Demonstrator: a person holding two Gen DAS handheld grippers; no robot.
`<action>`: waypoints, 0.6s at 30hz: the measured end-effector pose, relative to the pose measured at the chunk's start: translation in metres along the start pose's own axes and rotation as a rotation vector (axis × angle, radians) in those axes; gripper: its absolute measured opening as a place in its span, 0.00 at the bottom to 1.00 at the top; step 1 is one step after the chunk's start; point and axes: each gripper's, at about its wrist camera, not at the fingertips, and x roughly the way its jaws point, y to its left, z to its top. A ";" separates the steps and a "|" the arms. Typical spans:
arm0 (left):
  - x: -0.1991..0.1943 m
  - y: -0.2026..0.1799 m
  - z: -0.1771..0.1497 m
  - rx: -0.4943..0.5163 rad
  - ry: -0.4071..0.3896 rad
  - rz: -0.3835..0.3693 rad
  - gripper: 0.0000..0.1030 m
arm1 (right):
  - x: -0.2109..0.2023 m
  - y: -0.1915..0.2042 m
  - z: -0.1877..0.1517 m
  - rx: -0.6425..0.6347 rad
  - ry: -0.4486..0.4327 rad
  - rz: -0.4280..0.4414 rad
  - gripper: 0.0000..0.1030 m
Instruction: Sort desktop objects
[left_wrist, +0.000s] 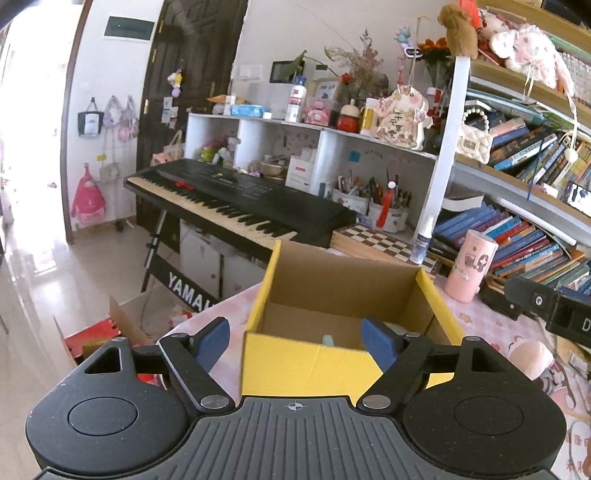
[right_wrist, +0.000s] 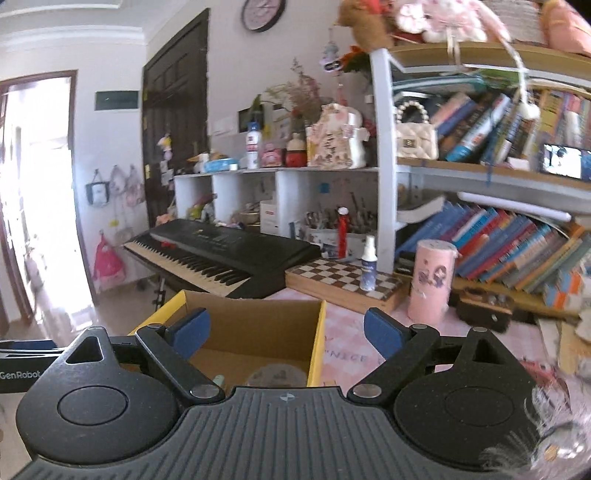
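1. One open cardboard box (left_wrist: 343, 291), yellow outside and brown inside, sits on the desk; it is the reference for everything below.
2. Inside the box: a small pale green item (left_wrist: 327, 339) lies against the near wall in the left wrist view. The right wrist view shows a round, patterned translucent thing (right_wrist: 277, 373) on the box floor; cannot tell what it is.
3. Left gripper (left_wrist: 295, 341) hovers at the near side of the box, jaws spread wide and empty; its right blue pad (left_wrist: 378, 343) sits over the box opening, the left pad outside the box's left wall.
4. Right gripper (right_wrist: 286, 332) is also spread wide and empty, straddling the box's right wall: left pad over the box interior, right pad over the tablecloth.
5. Pink cylindrical canister (left_wrist: 469, 266) stands on the desk to the right of the box, well apart.
6. Small spray bottle (left_wrist: 423, 240) stands on a chessboard (left_wrist: 376, 240) just behind the box.
7. Pen holders (left_wrist: 373, 206), stuffed with pens, stand beyond the chessboard.
8. Surface under the box: pink patterned tablecloth (left_wrist: 491, 325). A pink soft item (left_wrist: 532, 358) lies right of the box; cannot tell what it is.
9. Room: black keyboard (left_wrist: 236, 199) on a stand behind and left of the box, white cubby shelf behind that, crowded bookshelf (left_wrist: 535, 229) to the right, dark door and hanging bags on the far wall.
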 end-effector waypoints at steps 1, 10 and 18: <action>-0.003 0.002 -0.003 0.000 0.000 0.001 0.80 | -0.004 0.002 -0.004 0.004 0.009 -0.011 0.88; -0.019 0.003 -0.026 0.062 0.034 0.002 0.80 | -0.034 0.018 -0.049 0.001 0.109 -0.098 0.88; -0.027 0.001 -0.048 0.100 0.084 -0.019 0.80 | -0.052 0.031 -0.078 -0.011 0.173 -0.117 0.87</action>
